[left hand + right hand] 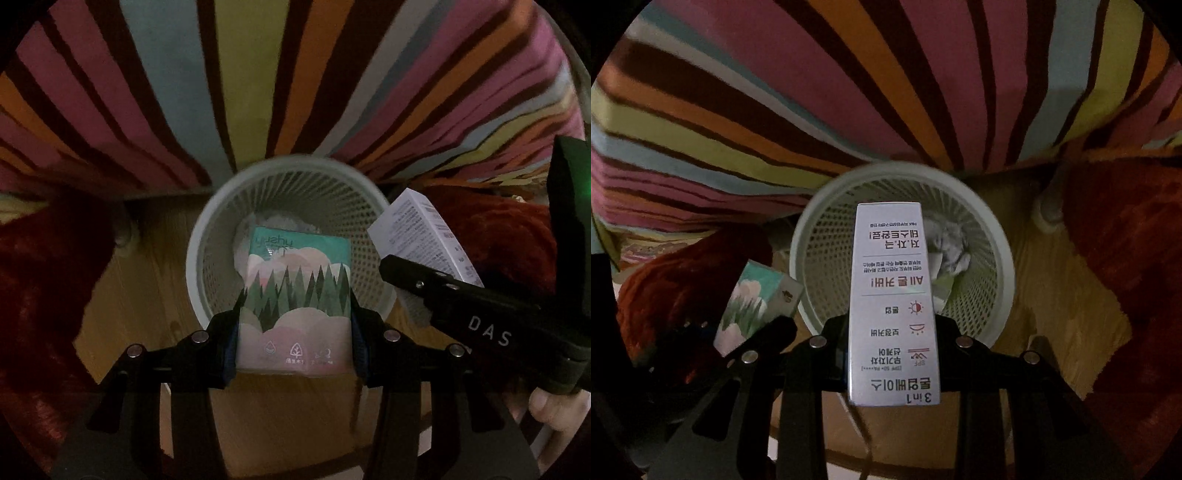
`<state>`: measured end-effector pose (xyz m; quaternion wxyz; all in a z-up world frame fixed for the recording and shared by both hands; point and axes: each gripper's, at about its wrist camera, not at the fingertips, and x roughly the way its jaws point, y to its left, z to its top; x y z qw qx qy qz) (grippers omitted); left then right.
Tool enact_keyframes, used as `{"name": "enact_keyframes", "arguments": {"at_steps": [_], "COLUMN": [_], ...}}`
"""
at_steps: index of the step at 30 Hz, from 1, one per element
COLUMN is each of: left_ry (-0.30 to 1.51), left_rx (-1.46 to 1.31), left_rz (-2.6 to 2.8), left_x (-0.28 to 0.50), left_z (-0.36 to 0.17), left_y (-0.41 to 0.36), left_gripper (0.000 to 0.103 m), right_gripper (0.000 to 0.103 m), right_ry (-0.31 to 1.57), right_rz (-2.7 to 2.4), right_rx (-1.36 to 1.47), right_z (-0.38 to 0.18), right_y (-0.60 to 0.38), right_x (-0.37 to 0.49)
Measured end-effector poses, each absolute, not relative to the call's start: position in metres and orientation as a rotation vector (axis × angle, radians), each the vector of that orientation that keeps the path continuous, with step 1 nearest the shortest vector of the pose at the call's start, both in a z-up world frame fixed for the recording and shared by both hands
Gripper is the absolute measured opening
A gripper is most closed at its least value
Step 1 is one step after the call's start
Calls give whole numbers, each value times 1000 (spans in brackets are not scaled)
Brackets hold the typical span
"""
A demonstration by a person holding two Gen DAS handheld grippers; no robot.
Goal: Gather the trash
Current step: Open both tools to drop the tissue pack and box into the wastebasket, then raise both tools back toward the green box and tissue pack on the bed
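Note:
My left gripper (pixel 295 299) is shut on a tissue pack (pixel 295 295) printed with green trees, held just above a pale mesh waste basket (pixel 218 229). At the right of that view the right gripper (pixel 406 273) holds a tall white carton (pixel 421 229) over the basket's rim. In the right wrist view my right gripper (pixel 892 325) is shut on that white carton (pixel 892 295) with red and black print, over the waste basket (pixel 1001 258). Crumpled paper (pixel 947 240) lies at the basket's bottom. The tissue pack (pixel 753 302) shows at the left.
A bed cover with coloured stripes (pixel 295 74) hangs behind the basket. Dark red rugs (pixel 40 280) lie on both sides on the wooden floor (pixel 140 280). A person's hand (pixel 554 406) grips the right tool at the lower right.

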<state>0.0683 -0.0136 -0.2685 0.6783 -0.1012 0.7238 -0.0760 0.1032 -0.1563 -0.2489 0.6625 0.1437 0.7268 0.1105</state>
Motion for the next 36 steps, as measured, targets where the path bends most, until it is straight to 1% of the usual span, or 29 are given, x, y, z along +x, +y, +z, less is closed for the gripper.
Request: {"name": "enact_keyframes", "arguments": {"at_steps": [4,10,22,24,25,26,27,29,30,31,36], "left_ry": [1652,1684,1731,1739,1745,1753,1760,1763,1763,1763,1768], "left_rx": [-224,-197,-174,-182,-190,-195,-191,-185,-189,-195,-216], "left_rz": [-162,-156,-144,-144,-148,-149,-145,-131,-129,-124,-117], "left_x": [66,67,67,67,66,66,65,65,65,66,65], "left_z": [-276,-287,-298,-300,-301,-303,-305,-306,-307,-308,-310], "left_y": [-14,-18,-20,-20,-20,-20,-20,-19,-19,-18,-14], "left_gripper": [48,48,49,50,53,61,66,77,80,84,85], "right_gripper": [29,29,29,30,30,32,35,74,78,79,80], "right_ry": [1690,1720,1751,1760,1766,1775,1785,1796,1790,1781,1783], "right_rz": [231,230,223,222,222,219,211,183,167,150,130], "right_rx": [369,375,389,385,389,390,390,389,390,393,421], "right_z": [-265,-274,-280,-282,-283,-285,-286,-289,-289,-288,-291], "right_y": [-161,-159,-159,-158,-157,-157,-158,-161,-163,-165,-170], "right_x": [104,104,108,108,108,107,106,105,105,106,105]}}
